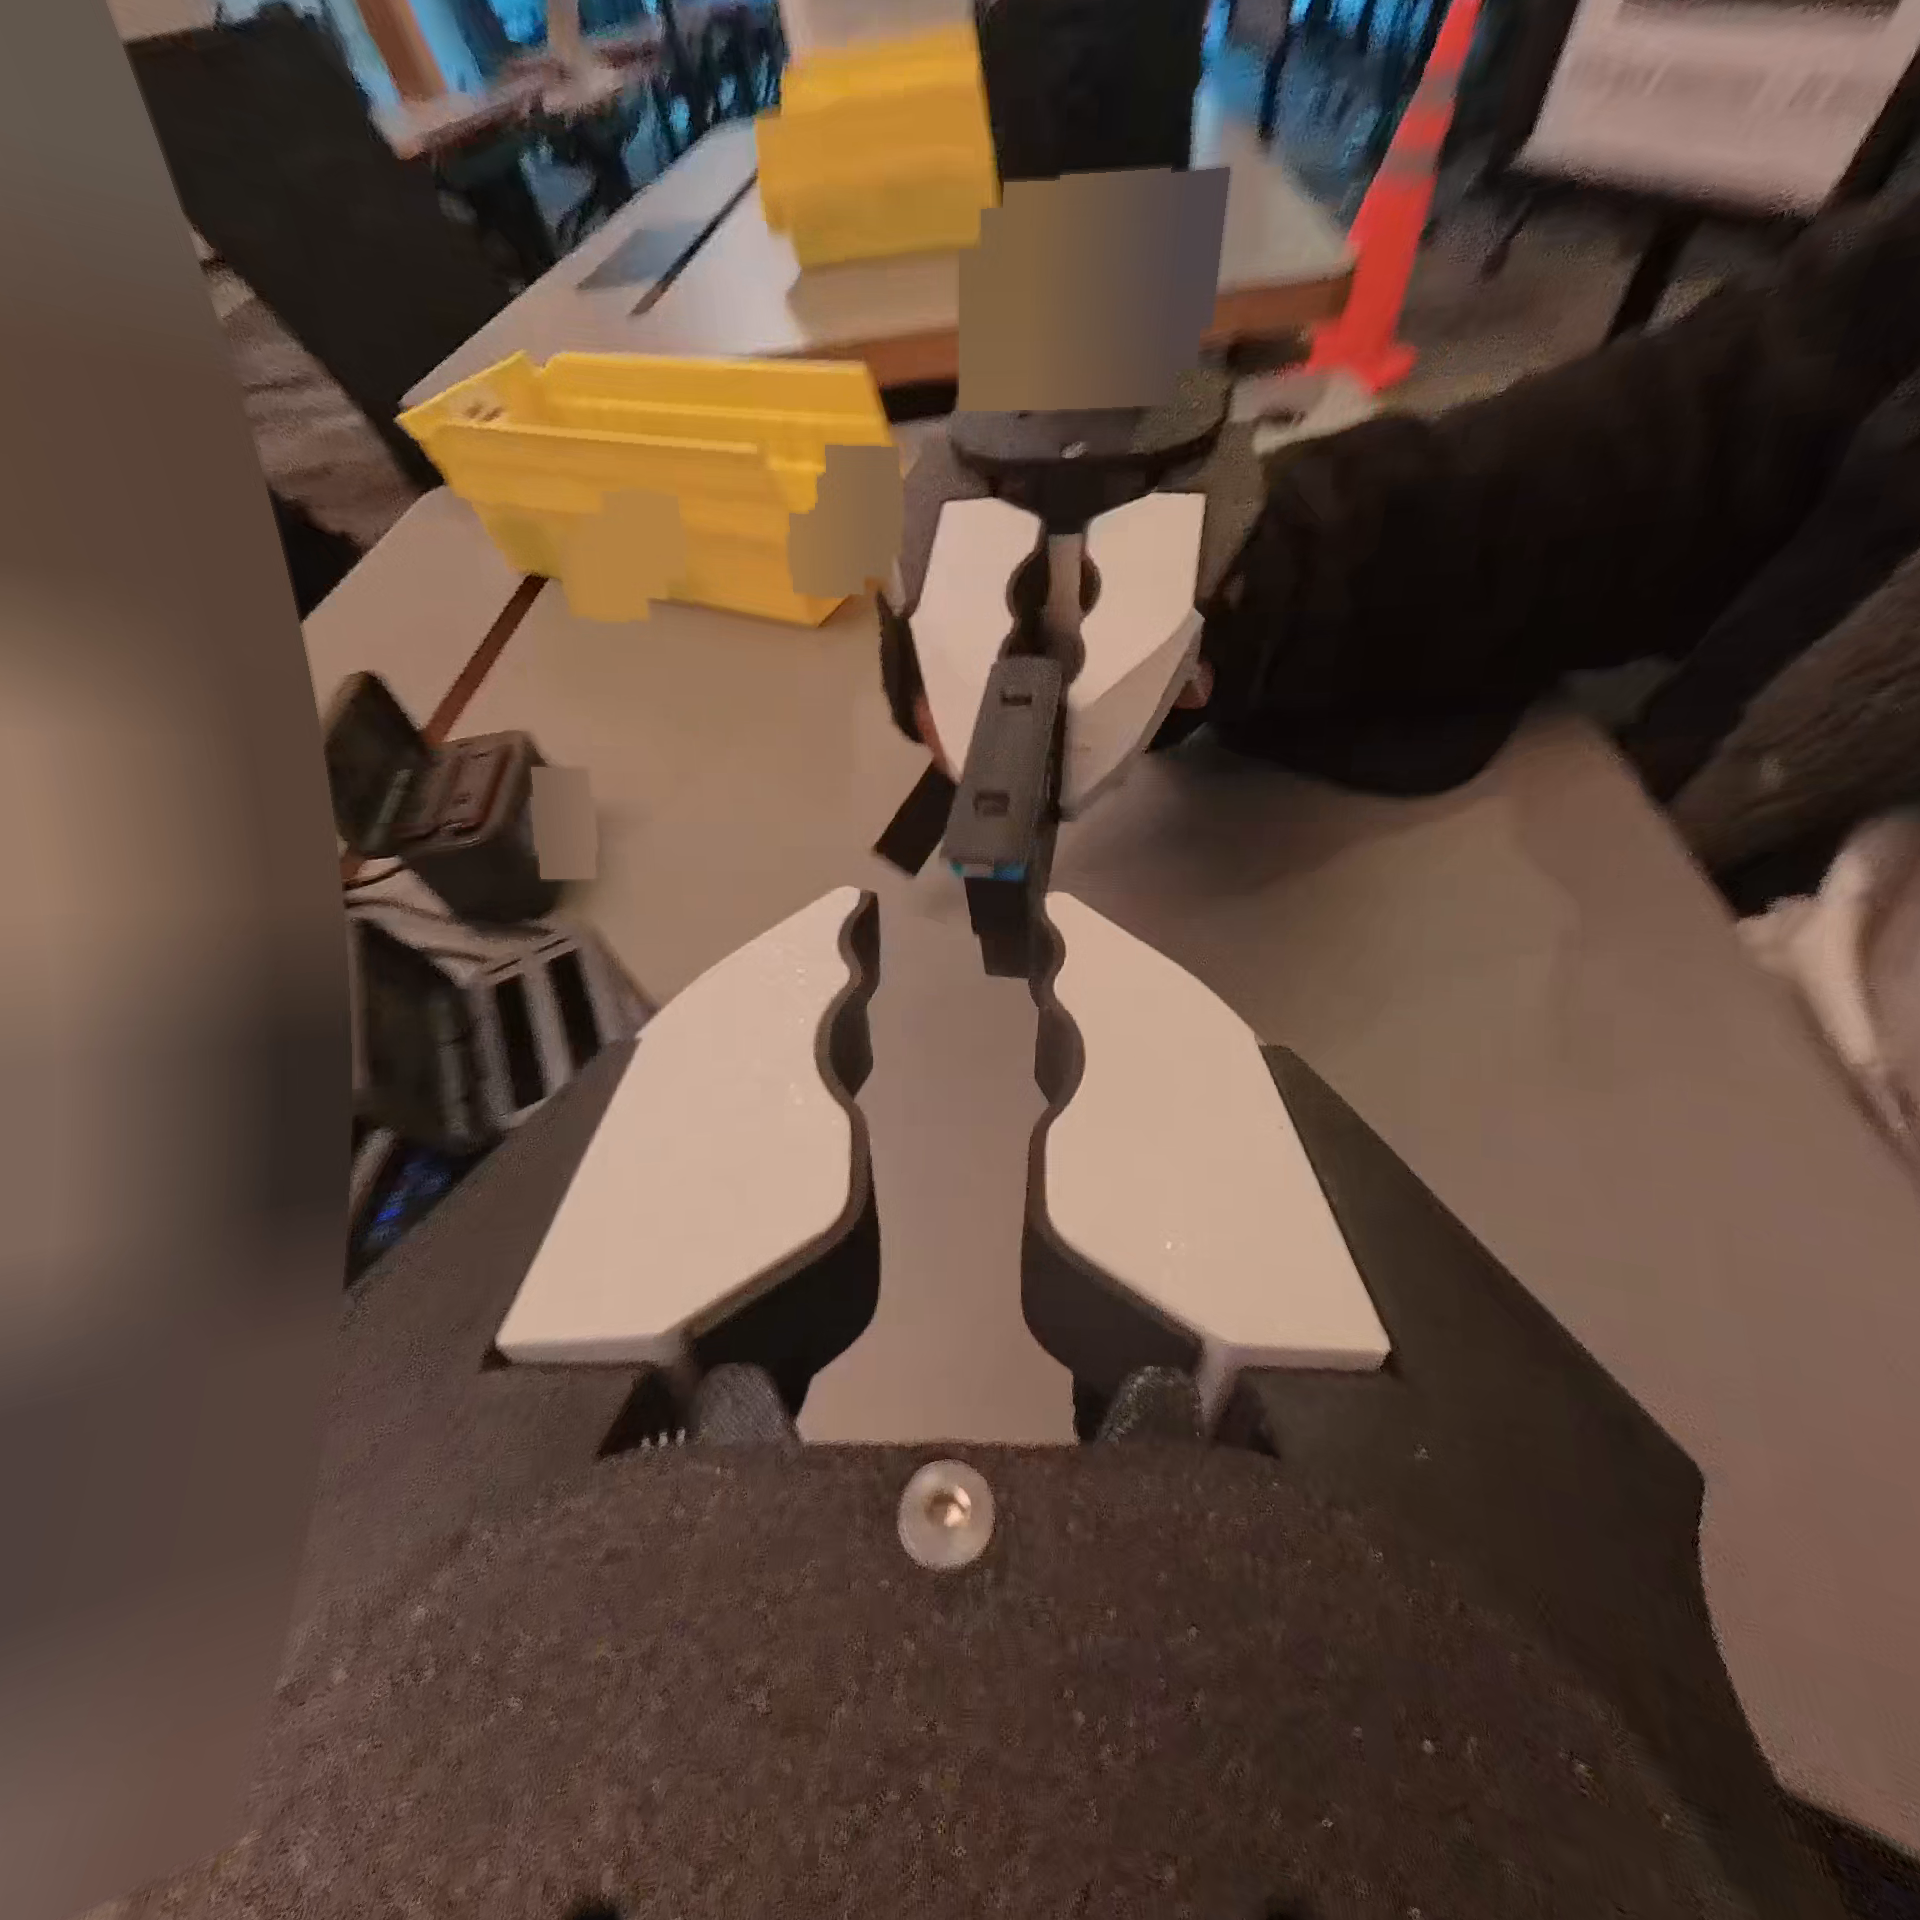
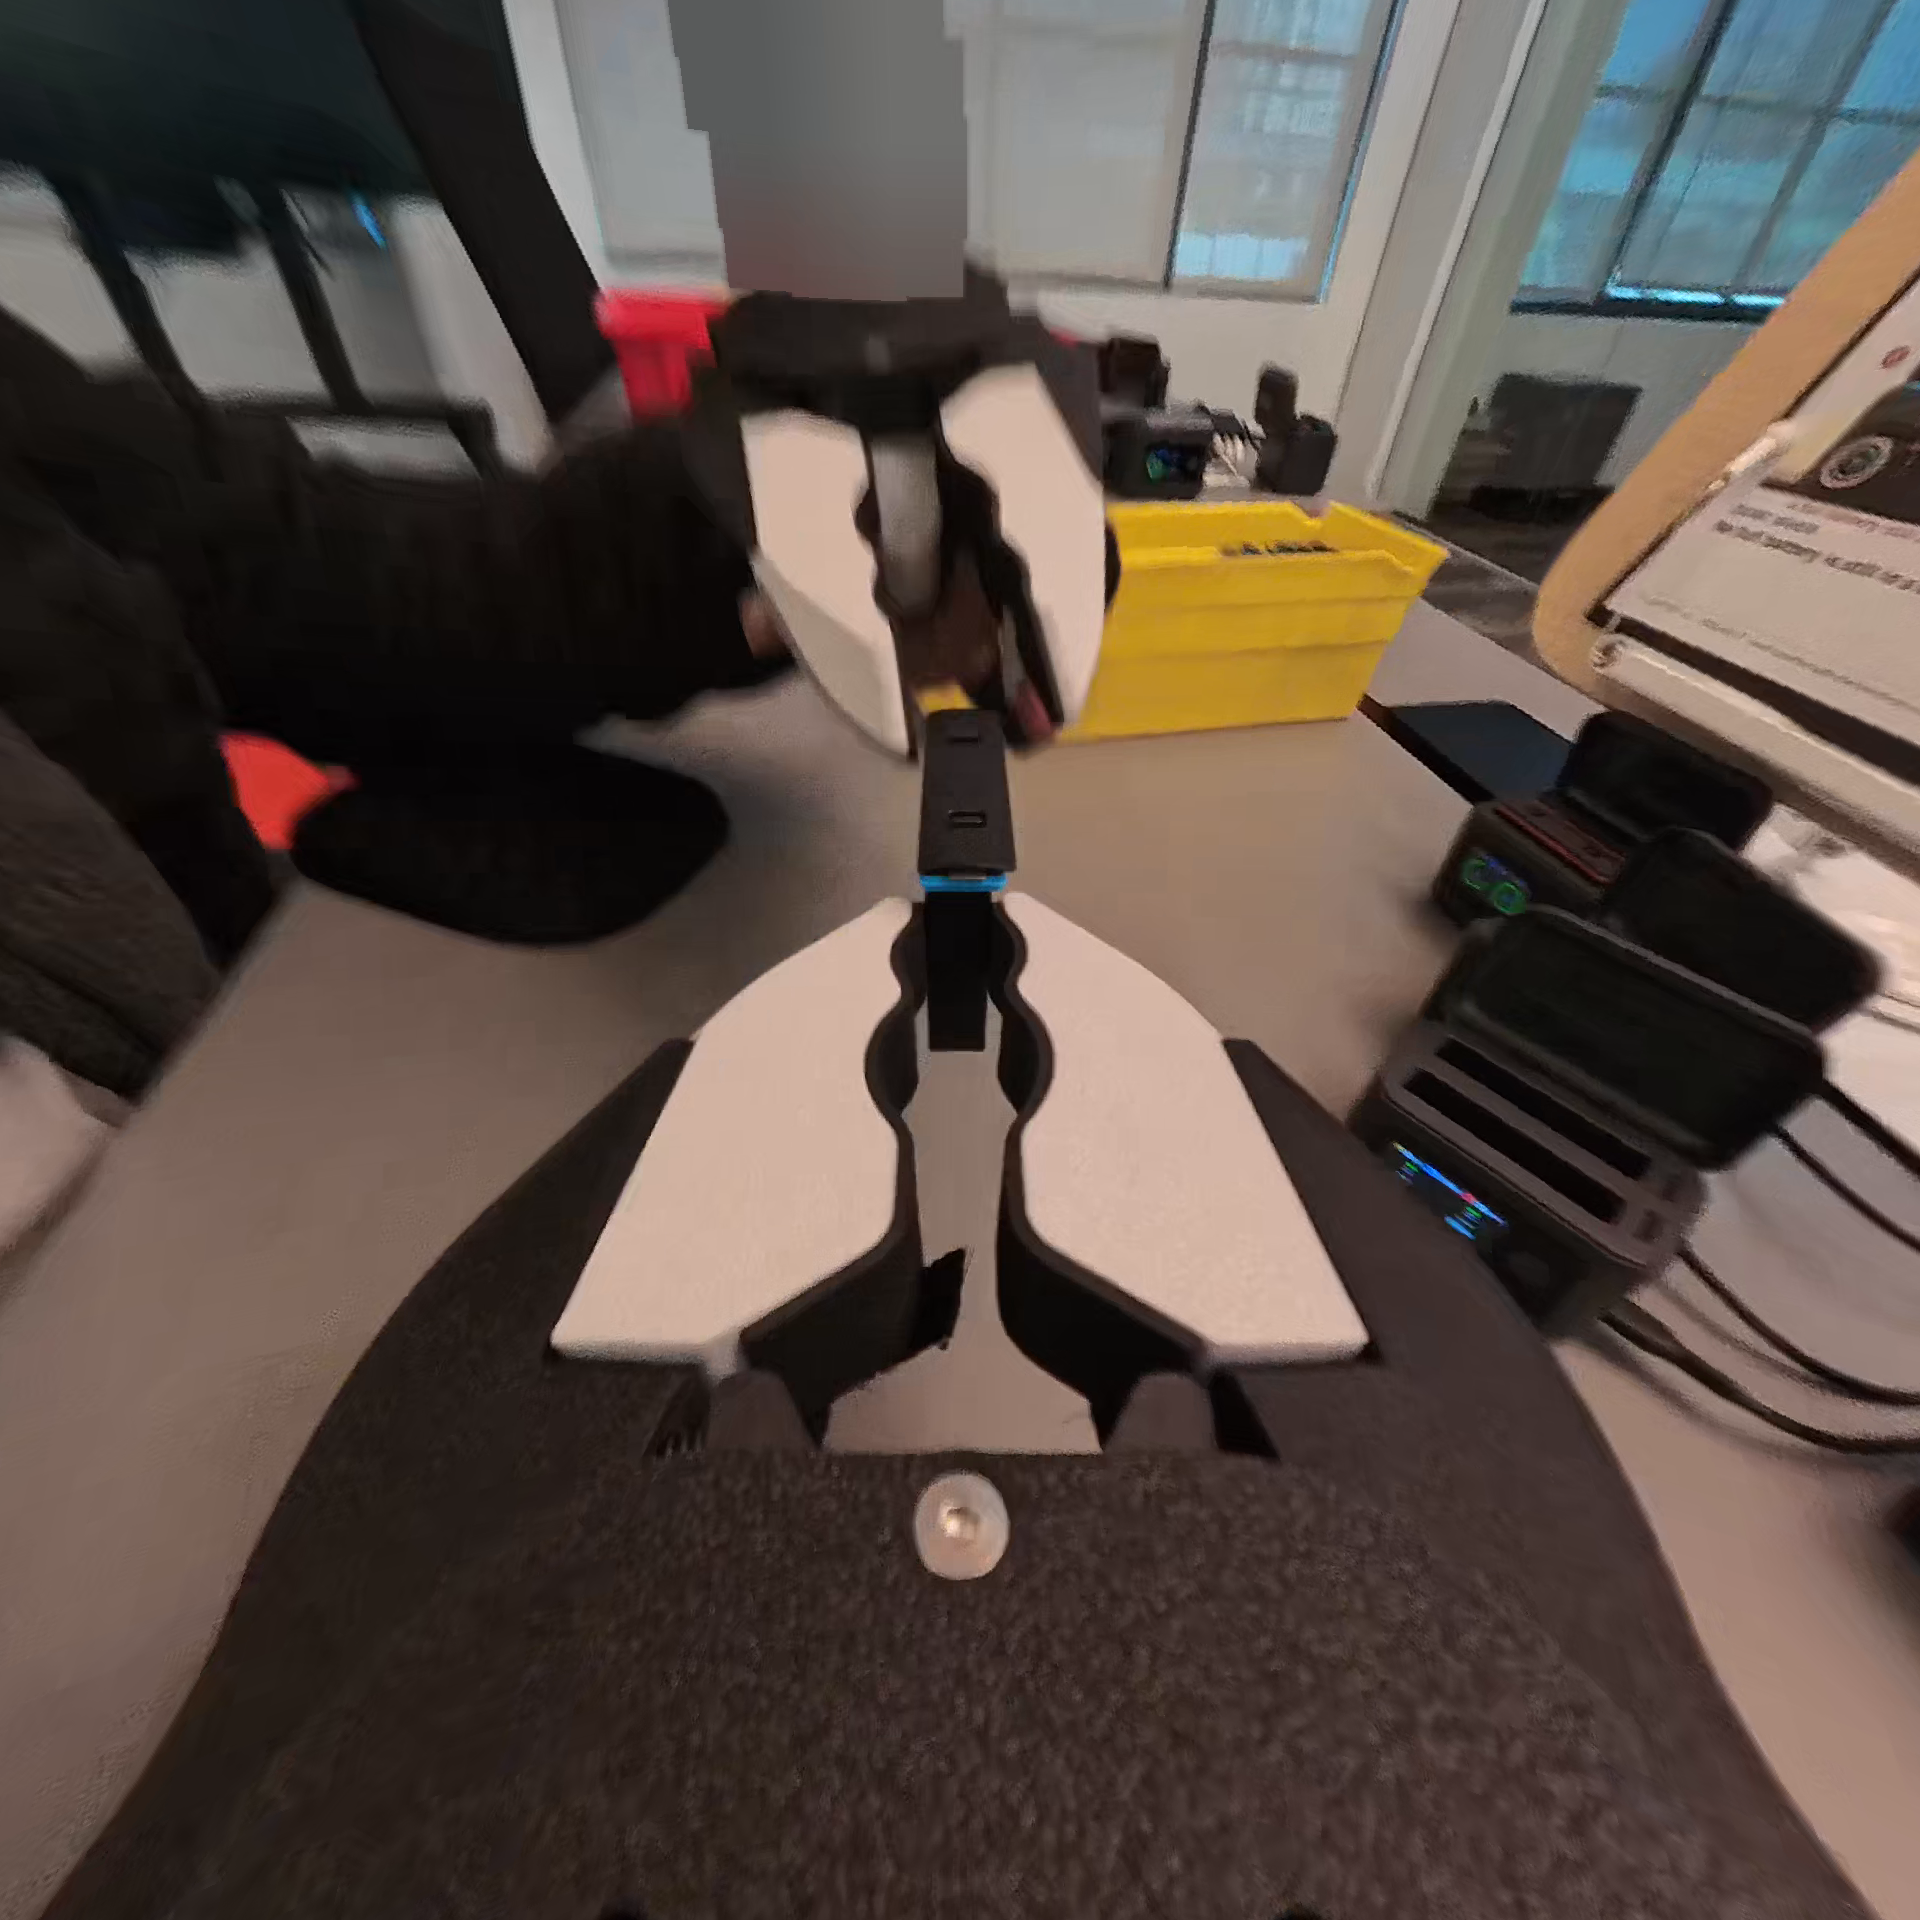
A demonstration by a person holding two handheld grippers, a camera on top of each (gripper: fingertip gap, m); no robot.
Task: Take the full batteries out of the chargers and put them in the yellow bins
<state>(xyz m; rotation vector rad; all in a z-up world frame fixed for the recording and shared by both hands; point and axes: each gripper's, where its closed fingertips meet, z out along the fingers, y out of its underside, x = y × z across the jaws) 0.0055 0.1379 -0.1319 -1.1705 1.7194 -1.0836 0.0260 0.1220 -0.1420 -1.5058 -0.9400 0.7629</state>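
Note:
My right gripper (image 2: 951, 920) is shut on the thin end of a black battery with a blue band (image 2: 964, 821) and holds it above the grey table (image 2: 520, 1039). My left gripper (image 1: 951, 914) faces it, open. In the left wrist view the battery (image 1: 1003, 769) reaches my left gripper's right fingertip (image 1: 1081, 966) and is not clamped by it. A yellow bin (image 1: 644, 488) stands behind on the table; it also shows in the right wrist view (image 2: 1257, 623). Open black chargers stand at the left (image 1: 468, 821) and at the right (image 2: 1558, 1132).
A second yellow bin (image 1: 873, 156) sits on a farther table. An orange cone (image 1: 1382, 229) stands beyond. A person's dark sleeve (image 1: 1507, 582) is behind the right gripper. Charger cables (image 2: 1766, 1351) run off the right edge. A tan-framed board (image 2: 1714, 468) leans at the right. My left and right fingertips are right by each other.

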